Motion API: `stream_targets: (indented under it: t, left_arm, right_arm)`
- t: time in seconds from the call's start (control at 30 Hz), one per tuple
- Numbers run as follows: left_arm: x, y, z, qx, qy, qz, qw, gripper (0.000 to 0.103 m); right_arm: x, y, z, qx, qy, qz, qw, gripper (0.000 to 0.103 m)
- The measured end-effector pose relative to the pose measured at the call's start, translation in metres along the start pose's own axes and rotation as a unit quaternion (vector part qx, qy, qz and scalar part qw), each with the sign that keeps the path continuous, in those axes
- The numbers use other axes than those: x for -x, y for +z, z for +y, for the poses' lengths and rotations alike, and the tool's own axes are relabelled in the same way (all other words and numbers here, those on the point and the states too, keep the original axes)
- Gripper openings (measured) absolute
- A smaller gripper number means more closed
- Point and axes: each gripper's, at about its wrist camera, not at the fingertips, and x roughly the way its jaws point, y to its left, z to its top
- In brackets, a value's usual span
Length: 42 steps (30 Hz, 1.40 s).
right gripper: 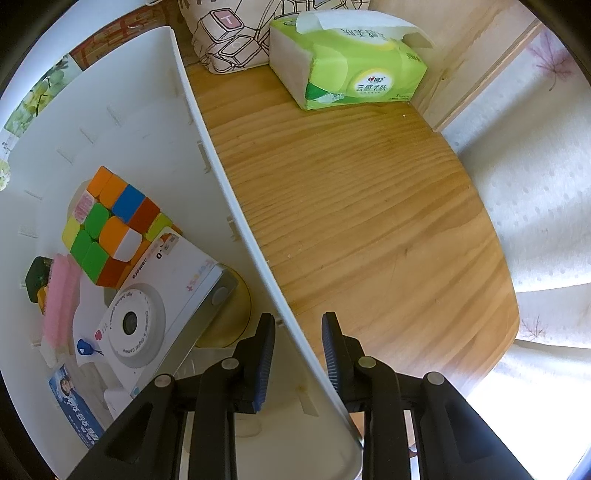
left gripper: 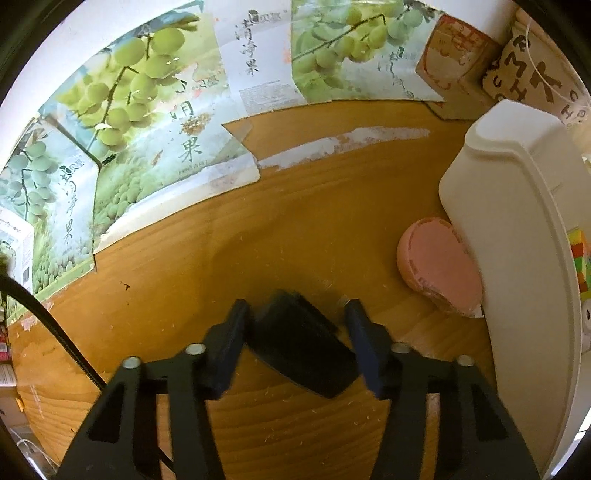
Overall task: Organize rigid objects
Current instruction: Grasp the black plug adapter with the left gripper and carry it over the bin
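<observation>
A black rectangular block (left gripper: 303, 350) lies askew on the wooden table (left gripper: 258, 240). My left gripper (left gripper: 297, 310) points down over it, and both pads touch its corners. To the right a pink round disc (left gripper: 439, 266) leans against the outside of the white bin (left gripper: 517, 221). My right gripper (right gripper: 297, 321) straddles the bin's long wall (right gripper: 221, 184), one finger inside and one outside, closed on the rim. Inside the bin lie a colour cube (right gripper: 110, 229), a white toy-camera box (right gripper: 147, 306), a pink item (right gripper: 61, 299) and a blue leaflet (right gripper: 75, 402).
Flattened fruit-print cartons (left gripper: 147, 129) cover the far side of the table, with a brown box (left gripper: 454, 62) at the back right. A green tissue pack (right gripper: 347, 59) and a printed cushion (right gripper: 229, 33) stand behind the bin. The table's rounded edge (right gripper: 513, 295) meets a pale cloth.
</observation>
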Motion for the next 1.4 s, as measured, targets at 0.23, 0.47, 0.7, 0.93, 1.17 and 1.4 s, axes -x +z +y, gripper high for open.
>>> stream_targets:
  t: [0.23,0.47,0.7,0.93,1.17,1.4]
  left_arm:
    - [0.002,-0.003,0.001,0.011,0.001,0.005,0.9999,0.054]
    - [0.015,-0.02,-0.007,0.014,0.003,0.01,0.9998,0.052]
    - [0.042,-0.042,-0.014,0.027,0.001,0.005,0.9996,0.051]
    - [0.083,-0.07,-0.035,0.051,-0.002,-0.006,0.9987,0.051]
    - [0.121,-0.091,-0.069,0.055,-0.009,-0.027,0.9981,0.051]
    - [0.15,-0.09,-0.114,0.043,-0.04,-0.057,0.9967,0.051]
  right_arm:
    - [0.0,0.0,0.001,0.0,-0.001,-0.002,1.0,0.026]
    - [0.001,-0.001,0.0,0.006,0.007,-0.005,1.0,0.025]
    - [0.002,-0.003,-0.007,0.019,0.024,-0.005,1.0,0.023]
    - [0.0,-0.001,-0.016,0.049,0.047,-0.001,0.998,0.02]
    - [0.001,-0.002,-0.023,0.082,0.065,-0.001,0.995,0.014]
    - [0.001,-0.009,-0.029,0.131,0.083,-0.006,0.988,0.011]
